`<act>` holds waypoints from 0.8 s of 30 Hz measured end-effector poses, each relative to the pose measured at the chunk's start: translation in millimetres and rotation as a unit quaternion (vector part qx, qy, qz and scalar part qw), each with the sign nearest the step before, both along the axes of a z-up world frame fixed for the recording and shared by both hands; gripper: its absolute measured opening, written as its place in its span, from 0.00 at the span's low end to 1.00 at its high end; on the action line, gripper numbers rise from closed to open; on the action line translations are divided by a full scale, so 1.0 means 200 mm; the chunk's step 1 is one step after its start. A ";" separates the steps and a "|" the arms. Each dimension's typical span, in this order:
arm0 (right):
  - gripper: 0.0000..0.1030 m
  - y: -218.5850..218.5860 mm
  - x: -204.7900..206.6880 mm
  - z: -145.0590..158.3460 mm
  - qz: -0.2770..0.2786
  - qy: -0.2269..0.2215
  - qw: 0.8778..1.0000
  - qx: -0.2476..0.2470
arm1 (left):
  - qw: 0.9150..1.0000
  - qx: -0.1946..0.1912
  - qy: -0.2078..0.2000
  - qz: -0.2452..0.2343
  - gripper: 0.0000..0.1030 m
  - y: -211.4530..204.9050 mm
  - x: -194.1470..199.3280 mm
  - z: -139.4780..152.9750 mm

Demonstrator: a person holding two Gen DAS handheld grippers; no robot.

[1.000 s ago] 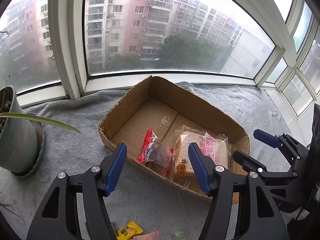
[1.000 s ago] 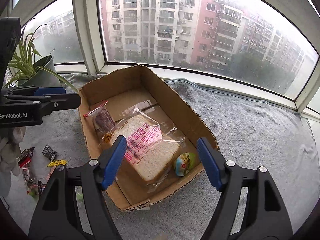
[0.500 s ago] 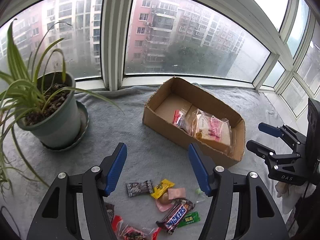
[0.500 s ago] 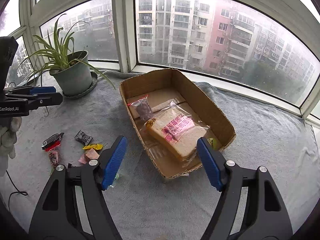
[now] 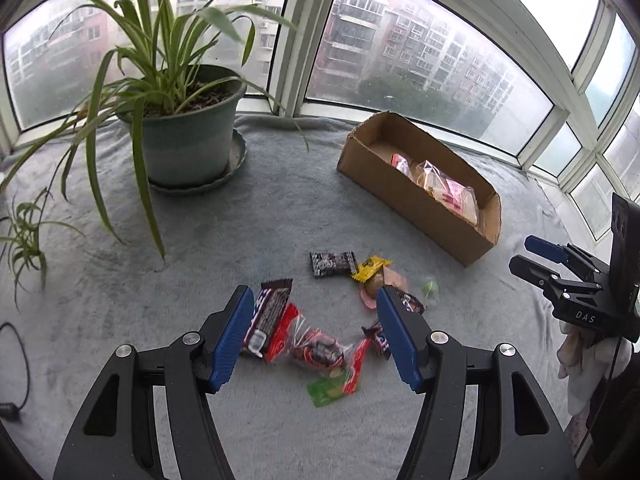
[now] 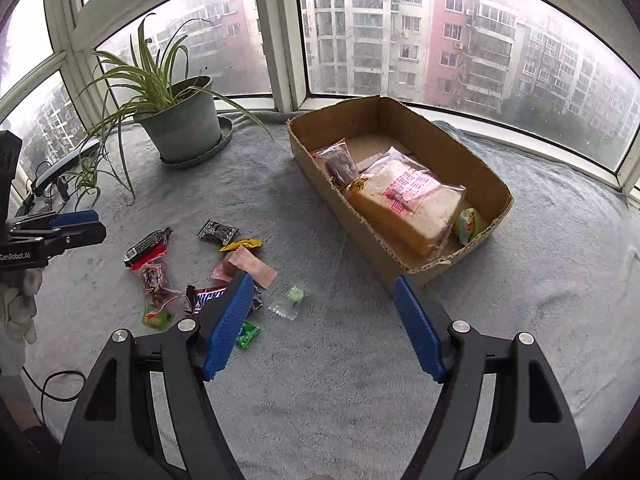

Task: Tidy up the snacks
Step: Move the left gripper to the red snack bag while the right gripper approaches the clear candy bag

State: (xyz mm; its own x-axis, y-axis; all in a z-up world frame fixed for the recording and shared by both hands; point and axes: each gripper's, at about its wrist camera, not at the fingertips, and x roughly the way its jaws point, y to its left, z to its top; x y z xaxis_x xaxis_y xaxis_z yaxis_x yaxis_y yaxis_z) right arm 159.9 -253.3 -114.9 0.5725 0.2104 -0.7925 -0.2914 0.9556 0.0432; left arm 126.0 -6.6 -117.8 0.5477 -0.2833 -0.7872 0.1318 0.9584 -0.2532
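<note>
**K:** Two grippers up, both with fingers apart and nothing between the pads. Left gripper (image 5: 316,332) hangs over the loose snack pile (image 5: 320,320); right gripper (image 6: 324,324) sits over bare cloth between the pile and the cardboard box (image 6: 400,264).

**M:** Where's the box?

**K:** Right of the pile, far end close to the window frame (image 6: 280,40). Open top, near wall has a ragged torn edge. Inside: bagged bread loaf (image 6: 404,208) along the middle, small dark snack in a clear bag (image 6: 340,164) at the far end, round colourful candy (image 6: 466,222) in the near corner beside the loaf. Far-right part of the box floor is bare.

**M:** Room to move?

**K:** Open strip of cloth between pile and box, only a small clear packet with a green sweet (image 6: 292,300) lying in it. Wide bare cloth right of the box and in front of it. Left side is tighter: potted plant (image 5: 188,136) on a saucer, far left, long leaves drooping towards the pile but not touching it. Black cable (image 5: 18,364) at the near left edge.

**M:** Pile contents?

**K:** Snickers bar (image 6: 208,298), dark bar with a red wrapper under it (image 5: 272,316), black packet (image 5: 334,264), yellow candy (image 5: 370,268), pink wrapper (image 6: 252,266), green packets (image 5: 330,388). They overlap, some touching.

**M:** Surface?

**K:** Grey fleecy cloth (image 6: 360,360) over a bay-window sill, glass on three sides, apartment blocks outside, hazy daylight. Gloved hand (image 6: 20,304) visible under the left gripper in the right wrist view.
</note>
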 end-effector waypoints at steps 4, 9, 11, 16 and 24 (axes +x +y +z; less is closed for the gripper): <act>0.73 0.02 -0.04 -0.04 -0.005 0.010 1.000 0.008 | 1.000 -0.011 0.011 0.005 0.62 0.00 -0.08 -0.05; 0.73 0.02 -0.08 -0.09 -0.016 0.020 0.999 0.021 | 0.999 -0.024 0.024 0.016 0.62 0.02 -0.18 -0.13; 0.73 0.03 -0.08 -0.11 -0.020 0.027 0.999 0.029 | 0.998 -0.037 0.034 0.023 0.62 0.04 -0.21 -0.16; 0.73 0.04 -0.06 -0.19 -0.026 0.048 0.998 0.030 | 0.996 -0.054 0.059 0.032 0.62 0.04 -0.21 -0.24; 0.73 0.05 0.02 -0.31 -0.040 0.081 0.995 0.045 | 0.991 -0.084 0.089 0.045 0.62 0.03 -0.11 -0.35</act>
State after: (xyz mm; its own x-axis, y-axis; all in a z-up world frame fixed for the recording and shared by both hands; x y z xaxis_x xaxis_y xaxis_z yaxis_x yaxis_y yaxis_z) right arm 164.3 -242.9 -176.8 0.4562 0.2437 -0.8558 -0.1967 0.9656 0.1701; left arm 103.1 -0.8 -188.5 0.4342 -0.3754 -0.8189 -0.0137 0.9062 -0.4227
